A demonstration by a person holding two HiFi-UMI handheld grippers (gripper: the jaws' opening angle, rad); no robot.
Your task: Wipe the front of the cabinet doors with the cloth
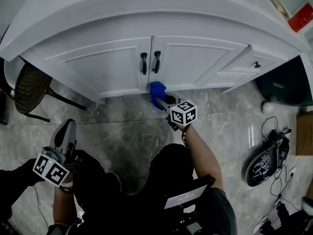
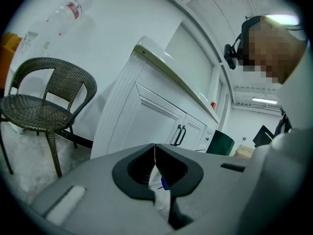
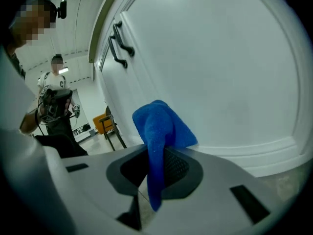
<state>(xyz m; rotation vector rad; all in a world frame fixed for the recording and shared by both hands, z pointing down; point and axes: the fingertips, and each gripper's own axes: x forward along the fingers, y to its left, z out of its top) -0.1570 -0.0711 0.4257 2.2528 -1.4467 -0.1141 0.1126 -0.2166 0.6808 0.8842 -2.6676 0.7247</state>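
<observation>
The white cabinet (image 1: 112,65) has two doors with black handles (image 1: 150,62) at the middle seam. A blue cloth (image 1: 156,92) is bunched at the bottom of the doors, just under the handles, and my right gripper (image 1: 163,100) is shut on it. In the right gripper view the cloth (image 3: 159,129) sticks up from between the jaws against the lower door panel (image 3: 220,82), with the handles (image 3: 119,43) higher up. My left gripper (image 1: 67,129) hangs low at the left, away from the cabinet. Its jaws (image 2: 155,153) meet, with nothing held.
A wicker chair (image 1: 28,88) stands left of the cabinet. A dark green bin (image 1: 286,84) is at the right, past a drawer with a knob (image 1: 257,64). A black bag with cables (image 1: 266,158) lies on the marble floor. A person (image 3: 54,97) stands in the background.
</observation>
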